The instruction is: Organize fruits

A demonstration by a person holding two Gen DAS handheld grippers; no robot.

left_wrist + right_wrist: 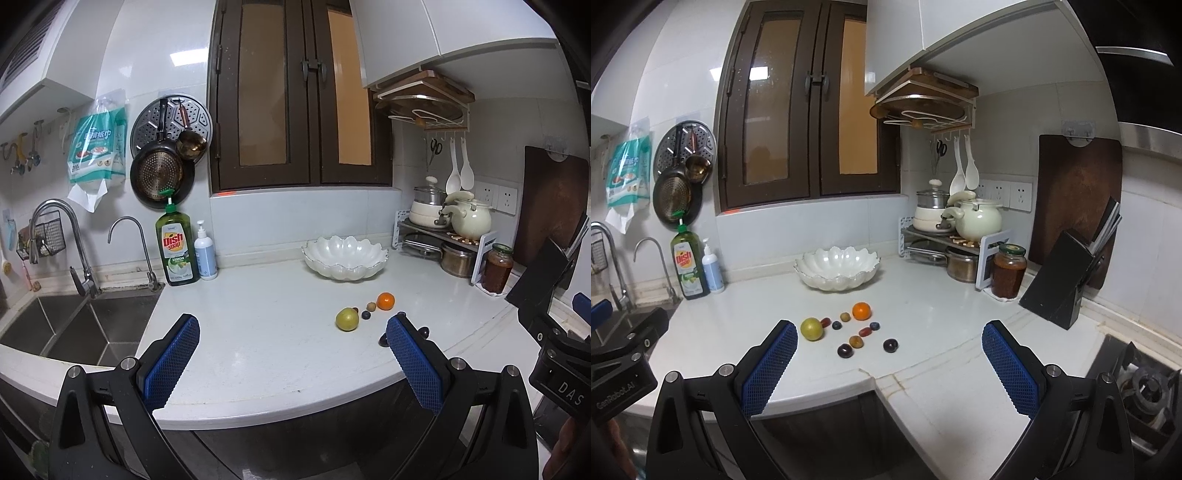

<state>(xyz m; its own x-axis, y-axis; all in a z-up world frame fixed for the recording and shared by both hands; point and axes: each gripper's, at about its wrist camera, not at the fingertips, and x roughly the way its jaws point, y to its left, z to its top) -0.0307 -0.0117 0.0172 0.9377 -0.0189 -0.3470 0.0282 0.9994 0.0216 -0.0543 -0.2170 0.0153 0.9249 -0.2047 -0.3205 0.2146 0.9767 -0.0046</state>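
**Fruit loose on the surface, bowl empty, both tools spread wide**

Right tool (889, 363) hangs over the front edge of the surface (942, 314), fingers spread wide, nothing between them. Left tool (293, 356) is the same: wide, empty, hovering over the front edge.

The fruit sits in a loose cluster ahead of both tools, on the near side of the bowl. In the right view the cluster is dead ahead and slightly left of centre, just past the fingertips. In the left view it lies ahead and to the right, partly hidden behind that tool's right finger. Judgement: the right tool is nearer and better lined up for the first pick.

Pieces: yellow-green fruit (812, 329) at the left end, orange (861, 311) at the back, nearest the bowl. Between and in front are small items: two blueberries (874, 326), reddish oval ones (865, 331), brownish round ones (856, 341), and two dark plums (890, 345) closest to the tools. All roundish, no long axis to matter much; all apart from each other or barely beside.

White scalloped bowl (837, 275) stands behind the cluster near the back wall, well apart from the tools. Nothing seen inside it. Likely the target container, so each piece must travel forward, away from the person.

Jar (1008, 271) and knife block (1058, 278) are off to the right, clear of the path.
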